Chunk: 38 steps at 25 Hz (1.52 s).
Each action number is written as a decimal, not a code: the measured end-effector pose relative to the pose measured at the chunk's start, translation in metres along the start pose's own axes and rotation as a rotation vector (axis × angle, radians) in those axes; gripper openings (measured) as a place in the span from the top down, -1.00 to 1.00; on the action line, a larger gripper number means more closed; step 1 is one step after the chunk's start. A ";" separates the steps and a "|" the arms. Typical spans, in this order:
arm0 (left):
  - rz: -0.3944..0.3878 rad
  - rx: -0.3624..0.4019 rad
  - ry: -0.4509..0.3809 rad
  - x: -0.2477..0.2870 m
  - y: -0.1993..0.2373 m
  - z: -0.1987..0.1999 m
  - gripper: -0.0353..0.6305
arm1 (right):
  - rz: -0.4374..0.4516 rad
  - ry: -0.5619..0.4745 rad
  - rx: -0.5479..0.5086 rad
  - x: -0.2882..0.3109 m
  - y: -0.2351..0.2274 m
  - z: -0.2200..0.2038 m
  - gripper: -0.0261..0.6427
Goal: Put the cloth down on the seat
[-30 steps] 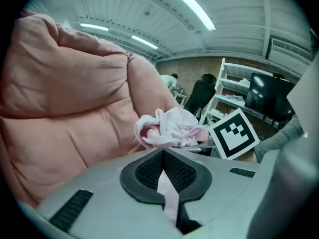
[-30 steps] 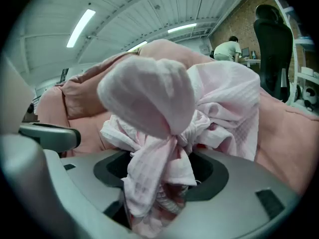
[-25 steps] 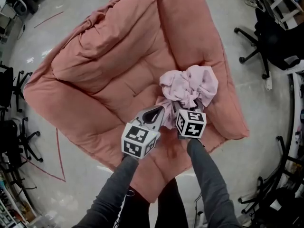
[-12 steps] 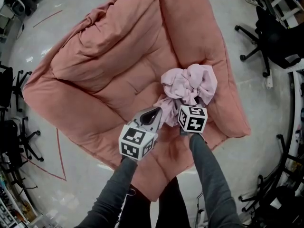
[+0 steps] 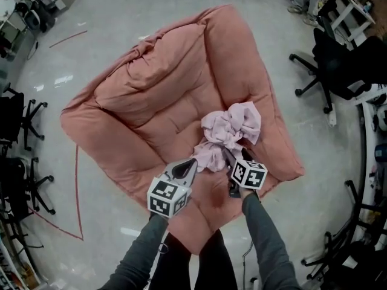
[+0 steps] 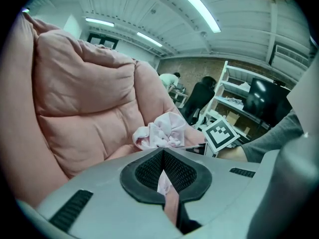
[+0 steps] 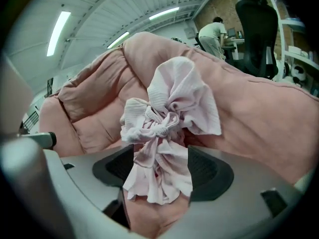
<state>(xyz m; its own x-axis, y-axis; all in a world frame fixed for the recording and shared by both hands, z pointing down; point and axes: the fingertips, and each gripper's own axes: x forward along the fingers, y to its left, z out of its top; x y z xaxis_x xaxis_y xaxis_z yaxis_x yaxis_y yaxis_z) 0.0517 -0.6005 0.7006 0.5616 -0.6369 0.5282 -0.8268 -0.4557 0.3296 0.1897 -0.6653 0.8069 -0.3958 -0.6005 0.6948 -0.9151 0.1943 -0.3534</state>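
A crumpled pale pink cloth (image 5: 231, 128) sits bunched over the right side of the big salmon-pink cushion seat (image 5: 151, 101). My right gripper (image 5: 227, 154) comes at it from the near side. In the right gripper view the cloth (image 7: 164, 133) fills the gap between the jaws, which are shut on its knotted lower part. My left gripper (image 5: 192, 162) is beside it with its jaws together. A thin strip of the cloth (image 6: 163, 183) shows between its pads, and the main bunch (image 6: 162, 131) lies beyond them.
The seat rests on a grey floor (image 5: 109, 17) with red tape lines (image 5: 77, 180). Black office chairs (image 5: 335, 65) stand at the right and more chairs (image 5: 18, 119) at the left. Shelving (image 6: 239, 103) and people at desks show in the background.
The head view has pulled back, so the seat looks smaller and lower in frame. Both grippers and the cloth have shifted slightly toward the seat's near edge, keeping the same hold.
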 end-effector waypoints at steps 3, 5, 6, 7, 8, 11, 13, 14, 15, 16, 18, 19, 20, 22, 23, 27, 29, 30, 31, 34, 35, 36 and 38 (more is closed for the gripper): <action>-0.003 -0.005 0.006 -0.023 -0.012 0.006 0.88 | 0.032 -0.013 0.046 -0.032 0.006 0.000 0.05; -0.010 -0.007 0.001 -0.038 -0.023 0.013 0.88 | 0.069 -0.025 0.068 -0.053 0.014 0.002 0.05; -0.016 -0.007 -0.003 -0.045 -0.029 0.017 0.88 | 0.090 -0.033 0.082 -0.063 0.020 0.003 0.05; -0.023 -0.006 -0.008 -0.052 -0.035 0.021 0.88 | 0.114 -0.046 0.103 -0.074 0.027 0.005 0.05; -0.030 -0.007 -0.012 -0.058 -0.041 0.024 0.88 | 0.137 -0.066 0.129 -0.086 0.034 0.008 0.06; -0.041 -0.016 -0.023 -0.075 -0.057 0.033 0.88 | 0.193 -0.139 0.213 -0.121 0.054 0.019 0.06; -0.045 -0.023 -0.035 -0.087 -0.068 0.041 0.88 | 0.240 -0.191 0.248 -0.146 0.071 0.028 0.06; -0.047 -0.025 -0.042 -0.093 -0.073 0.044 0.88 | 0.270 -0.218 0.269 -0.159 0.080 0.032 0.06; -0.050 -0.026 -0.049 -0.099 -0.079 0.048 0.88 | 0.306 -0.243 0.292 -0.172 0.090 0.036 0.06; -0.052 -0.028 -0.057 -0.105 -0.084 0.051 0.88 | 0.344 -0.267 0.311 -0.185 0.100 0.041 0.06; -0.063 -0.036 -0.077 -0.116 -0.093 0.060 0.88 | 0.402 -0.315 0.334 -0.210 0.115 0.052 0.25; -0.072 -0.041 -0.087 -0.121 -0.097 0.064 0.88 | 0.414 -0.339 0.343 -0.221 0.119 0.057 0.50; -0.082 -0.044 -0.096 -0.126 -0.102 0.068 0.88 | 0.419 -0.359 0.349 -0.232 0.123 0.061 0.72; -0.092 -0.041 -0.111 -0.135 -0.111 0.074 0.88 | 0.439 -0.381 0.348 -0.254 0.128 0.067 0.77; -0.093 -0.038 -0.115 -0.140 -0.115 0.075 0.88 | 0.465 -0.388 0.345 -0.266 0.133 0.069 0.80; -0.109 -0.032 -0.125 -0.155 -0.128 0.077 0.88 | 0.546 -0.435 0.278 -0.308 0.155 0.078 0.84; -0.120 -0.033 -0.134 -0.162 -0.133 0.079 0.88 | 0.548 -0.439 0.251 -0.319 0.160 0.078 0.84; -0.127 -0.036 -0.139 -0.164 -0.136 0.080 0.88 | 0.557 -0.436 0.243 -0.323 0.163 0.077 0.84; -0.135 -0.038 -0.143 -0.166 -0.139 0.080 0.88 | 0.567 -0.432 0.240 -0.327 0.167 0.076 0.84; -0.155 -0.028 -0.142 -0.168 -0.150 0.079 0.88 | 0.566 -0.426 0.250 -0.334 0.174 0.069 0.84; -0.157 -0.022 -0.142 -0.170 -0.153 0.078 0.87 | 0.554 -0.425 0.260 -0.335 0.175 0.066 0.84; -0.156 -0.015 -0.145 -0.171 -0.155 0.078 0.87 | 0.537 -0.423 0.271 -0.334 0.173 0.062 0.86; -0.153 0.001 -0.152 -0.171 -0.156 0.081 0.88 | 0.488 -0.427 0.285 -0.330 0.166 0.058 0.88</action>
<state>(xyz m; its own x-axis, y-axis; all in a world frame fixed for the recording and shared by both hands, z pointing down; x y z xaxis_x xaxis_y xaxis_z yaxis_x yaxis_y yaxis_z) 0.0869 -0.4706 0.4957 0.6787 -0.6467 0.3480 -0.7317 -0.5548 0.3960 0.1729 -0.4800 0.4829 -0.6377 -0.7593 0.1297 -0.5619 0.3433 -0.7526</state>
